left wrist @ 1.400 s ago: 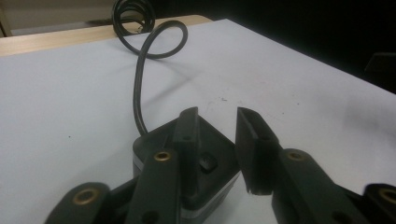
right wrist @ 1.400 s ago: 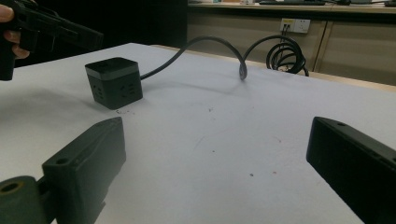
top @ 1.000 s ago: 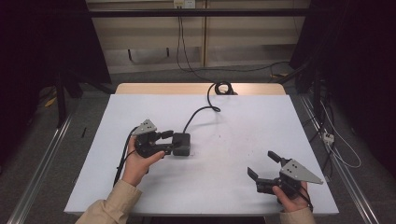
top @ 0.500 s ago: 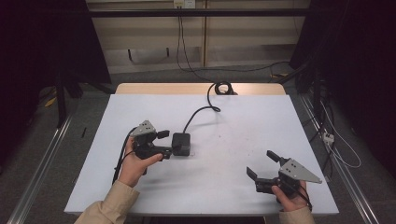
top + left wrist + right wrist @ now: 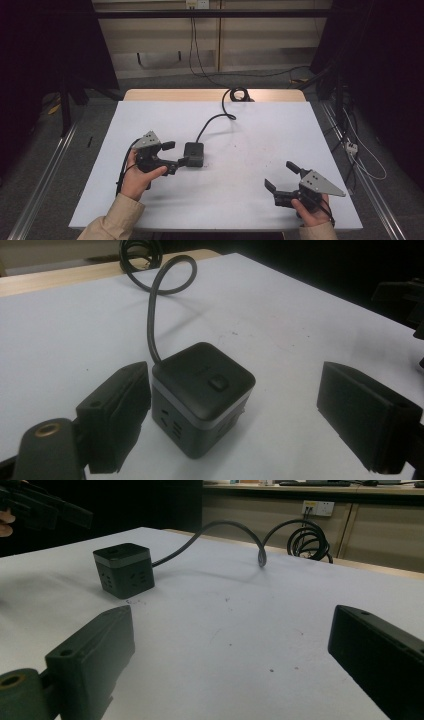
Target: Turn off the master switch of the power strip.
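A black cube-shaped power socket (image 5: 194,154) (image 5: 202,395) (image 5: 123,569) stands left of centre on the white table (image 5: 250,135), its button face up. Its black cable (image 5: 215,120) runs to the far edge. My left gripper (image 5: 176,154) (image 5: 240,385) lies level just left of the cube, its jaws having just been opening. In the left gripper view the cube sits between the spread pads, close to the left pad (image 5: 120,410), and is not squeezed. My right gripper (image 5: 280,175) (image 5: 235,630) is open with nothing in it near the front right edge, aimed toward the cube.
The cable ends in a coil (image 5: 239,94) (image 5: 307,542) on the wooden strip at the table's far edge. Metal rails (image 5: 45,165) run along both sides of the table. A wall socket (image 5: 320,507) is on the back panel.
The left gripper's jaws have spread apart from the cube, which has stayed where it was. The right gripper has not moved.
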The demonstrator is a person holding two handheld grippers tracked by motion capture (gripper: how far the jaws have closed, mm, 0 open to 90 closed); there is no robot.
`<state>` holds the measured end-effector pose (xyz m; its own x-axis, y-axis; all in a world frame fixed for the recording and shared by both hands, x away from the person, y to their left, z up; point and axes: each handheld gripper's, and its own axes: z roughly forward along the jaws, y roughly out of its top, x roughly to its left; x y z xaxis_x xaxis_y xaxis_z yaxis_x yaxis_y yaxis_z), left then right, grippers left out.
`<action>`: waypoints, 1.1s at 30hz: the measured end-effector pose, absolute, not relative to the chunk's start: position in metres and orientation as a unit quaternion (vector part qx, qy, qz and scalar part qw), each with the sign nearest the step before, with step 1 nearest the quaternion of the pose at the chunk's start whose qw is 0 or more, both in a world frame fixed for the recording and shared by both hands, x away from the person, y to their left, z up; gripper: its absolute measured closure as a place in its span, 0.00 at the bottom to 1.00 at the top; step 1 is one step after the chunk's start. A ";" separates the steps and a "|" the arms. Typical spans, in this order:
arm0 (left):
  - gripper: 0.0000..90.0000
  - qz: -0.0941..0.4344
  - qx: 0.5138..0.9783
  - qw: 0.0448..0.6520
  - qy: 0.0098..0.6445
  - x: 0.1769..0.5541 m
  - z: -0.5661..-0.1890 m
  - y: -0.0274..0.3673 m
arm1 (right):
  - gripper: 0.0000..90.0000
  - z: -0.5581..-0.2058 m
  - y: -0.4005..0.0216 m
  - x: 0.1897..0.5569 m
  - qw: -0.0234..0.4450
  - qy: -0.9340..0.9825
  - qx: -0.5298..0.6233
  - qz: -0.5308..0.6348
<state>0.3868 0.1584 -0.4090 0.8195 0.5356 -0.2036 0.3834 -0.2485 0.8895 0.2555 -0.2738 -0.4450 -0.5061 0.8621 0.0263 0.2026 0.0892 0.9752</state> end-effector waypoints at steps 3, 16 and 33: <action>0.15 0.071 0.786 0.539 0.296 0.386 -0.410 0.163 | 0.05 -0.445 -0.274 0.255 0.302 0.673 0.395 0.547; 0.15 0.078 0.784 0.536 0.303 0.381 -0.412 0.178 | 0.05 -0.445 -0.274 0.255 0.302 0.673 0.395 0.547; 0.15 0.089 0.788 0.528 0.304 0.372 -0.415 0.198 | 0.05 -0.445 -0.274 0.255 0.302 0.673 0.395 0.547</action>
